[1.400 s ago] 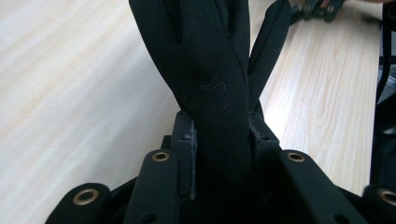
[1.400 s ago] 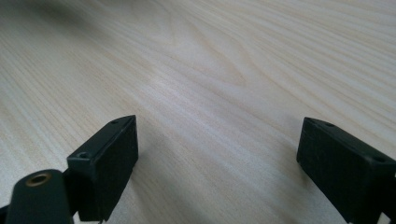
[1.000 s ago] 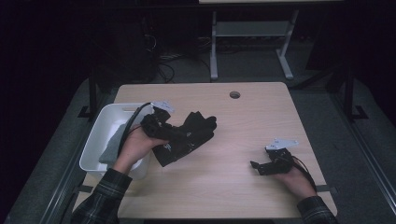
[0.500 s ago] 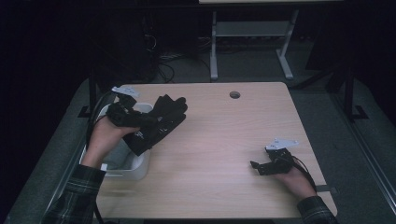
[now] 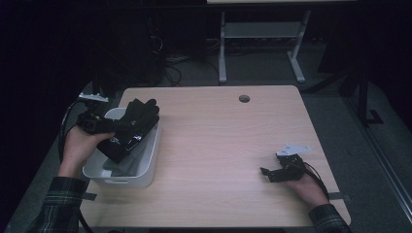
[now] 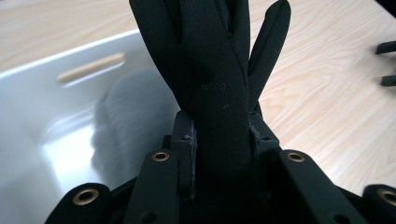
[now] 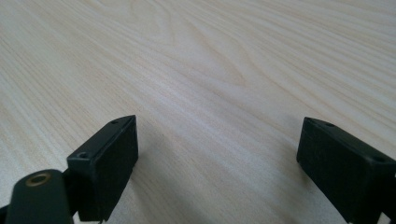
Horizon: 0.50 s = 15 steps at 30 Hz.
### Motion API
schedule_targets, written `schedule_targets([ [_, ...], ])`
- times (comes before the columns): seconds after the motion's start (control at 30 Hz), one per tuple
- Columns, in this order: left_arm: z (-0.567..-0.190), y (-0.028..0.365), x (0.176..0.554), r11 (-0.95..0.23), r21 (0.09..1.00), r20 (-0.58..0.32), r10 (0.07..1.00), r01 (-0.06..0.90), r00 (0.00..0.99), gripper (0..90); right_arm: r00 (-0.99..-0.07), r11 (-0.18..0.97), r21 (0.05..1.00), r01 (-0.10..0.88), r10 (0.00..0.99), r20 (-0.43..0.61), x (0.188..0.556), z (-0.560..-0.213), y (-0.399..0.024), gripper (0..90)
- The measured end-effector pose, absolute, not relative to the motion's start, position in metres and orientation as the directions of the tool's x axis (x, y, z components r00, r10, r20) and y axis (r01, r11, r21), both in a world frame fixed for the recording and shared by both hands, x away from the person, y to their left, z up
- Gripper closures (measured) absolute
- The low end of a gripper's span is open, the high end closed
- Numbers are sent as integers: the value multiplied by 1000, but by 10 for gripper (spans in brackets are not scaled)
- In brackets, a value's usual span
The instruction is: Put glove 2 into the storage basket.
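Note:
A black glove (image 5: 130, 128) hangs over the white bin (image 5: 150, 154) at the table's left edge, its fingers pointing toward the far right. My left gripper (image 5: 116, 127) is shut on it; in the left gripper view the two pads (image 6: 184, 140) squeeze the glove (image 6: 219, 70) between them, with the bin's inside (image 6: 56, 121) below. My right gripper (image 5: 266, 174) rests low over the wood near the table's front right, jaws wide apart with nothing between them. In the right gripper view its two pads (image 7: 109, 154) frame bare wood.
The light wooden table (image 5: 223, 141) has a round cable hole (image 5: 244, 98) near its far edge. Something grey and dark lies in the bottom of the bin (image 5: 119, 165). A desk frame (image 5: 257, 43) and cables stand on the dark floor beyond.
The left hand has carried the glove leftward from the table's middle-left to above the white bin. The right gripper has stayed put.

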<state>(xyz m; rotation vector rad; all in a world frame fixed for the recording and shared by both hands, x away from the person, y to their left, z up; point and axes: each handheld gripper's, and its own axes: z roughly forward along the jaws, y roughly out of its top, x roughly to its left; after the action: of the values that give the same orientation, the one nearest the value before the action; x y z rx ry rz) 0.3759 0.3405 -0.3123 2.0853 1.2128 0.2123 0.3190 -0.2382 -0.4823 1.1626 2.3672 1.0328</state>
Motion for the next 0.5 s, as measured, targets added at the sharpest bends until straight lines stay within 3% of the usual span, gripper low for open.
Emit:
schedule_targets([
  [0.5,-359,364,385,-240,576,-265,850,782,456,682,-623,411,720,559,782,38,319,-482,-238,124],
])
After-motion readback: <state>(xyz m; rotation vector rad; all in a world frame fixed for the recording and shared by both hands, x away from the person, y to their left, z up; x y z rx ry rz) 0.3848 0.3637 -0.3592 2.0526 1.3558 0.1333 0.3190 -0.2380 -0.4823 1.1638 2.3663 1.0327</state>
